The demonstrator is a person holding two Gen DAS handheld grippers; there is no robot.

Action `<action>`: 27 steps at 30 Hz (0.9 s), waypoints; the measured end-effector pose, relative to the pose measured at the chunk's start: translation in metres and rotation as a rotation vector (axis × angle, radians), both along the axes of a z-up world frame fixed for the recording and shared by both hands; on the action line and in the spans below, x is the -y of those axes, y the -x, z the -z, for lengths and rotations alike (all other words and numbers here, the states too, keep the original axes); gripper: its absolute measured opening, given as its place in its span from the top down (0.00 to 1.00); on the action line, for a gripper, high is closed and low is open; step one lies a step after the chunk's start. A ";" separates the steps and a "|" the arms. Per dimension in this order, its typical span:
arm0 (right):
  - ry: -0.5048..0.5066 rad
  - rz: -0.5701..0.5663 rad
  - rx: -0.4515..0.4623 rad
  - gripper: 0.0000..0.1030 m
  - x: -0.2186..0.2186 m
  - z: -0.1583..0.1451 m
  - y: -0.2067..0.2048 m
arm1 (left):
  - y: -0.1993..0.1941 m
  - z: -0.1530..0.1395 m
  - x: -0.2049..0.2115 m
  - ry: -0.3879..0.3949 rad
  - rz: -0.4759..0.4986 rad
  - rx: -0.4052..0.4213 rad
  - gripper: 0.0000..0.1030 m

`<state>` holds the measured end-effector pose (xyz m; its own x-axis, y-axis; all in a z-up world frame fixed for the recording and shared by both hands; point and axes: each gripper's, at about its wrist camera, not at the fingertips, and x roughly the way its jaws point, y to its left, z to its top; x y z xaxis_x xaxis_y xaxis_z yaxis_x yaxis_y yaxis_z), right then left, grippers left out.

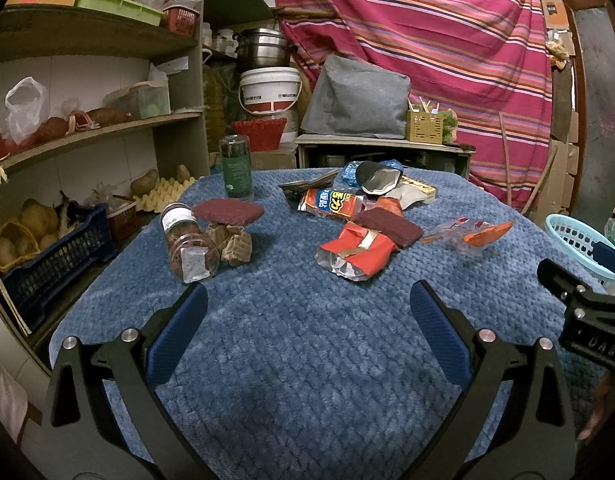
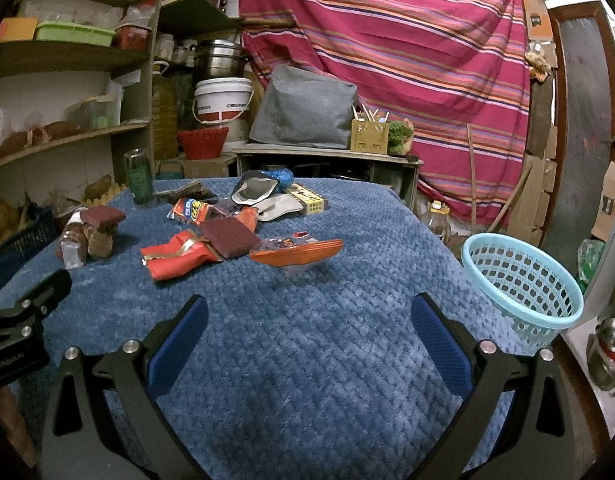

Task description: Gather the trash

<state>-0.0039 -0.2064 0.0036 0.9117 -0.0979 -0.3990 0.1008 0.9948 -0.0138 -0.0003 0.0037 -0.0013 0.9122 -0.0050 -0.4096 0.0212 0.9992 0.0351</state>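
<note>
Wrappers lie scattered over the far half of the blue-covered table (image 1: 307,360). A torn red foil wrapper (image 1: 357,254) (image 2: 175,256) is nearest. An orange and clear packet (image 1: 467,234) (image 2: 295,252) lies to its right, and a red snack bag with yellow letters (image 1: 331,202) (image 2: 191,210) lies behind, with more packets further back. A light blue basket (image 2: 521,280) (image 1: 575,240) stands at the table's right edge. My left gripper (image 1: 307,304) is open over bare cloth near the front. My right gripper (image 2: 307,312) is open too, short of the orange packet.
Two maroon scrub pads (image 1: 387,226) (image 1: 227,212), a tipped jar (image 1: 187,246), crumpled brown paper (image 1: 233,244) and an upright green bottle (image 1: 236,168) share the table. Shelves (image 1: 87,132) with a dark blue crate (image 1: 55,256) stand on the left. A striped cloth (image 1: 427,40) hangs behind.
</note>
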 end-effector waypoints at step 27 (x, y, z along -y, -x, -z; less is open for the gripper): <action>0.061 0.058 -0.116 0.04 0.034 -0.031 -0.107 | -0.099 -0.031 -0.031 0.045 -0.118 -0.151 0.05</action>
<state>0.1028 -0.2403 0.0351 0.8518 -0.1767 -0.4932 0.1528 0.9843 -0.0888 0.0987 0.0343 0.0296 0.8360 0.0771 -0.5433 -0.0945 0.9955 -0.0043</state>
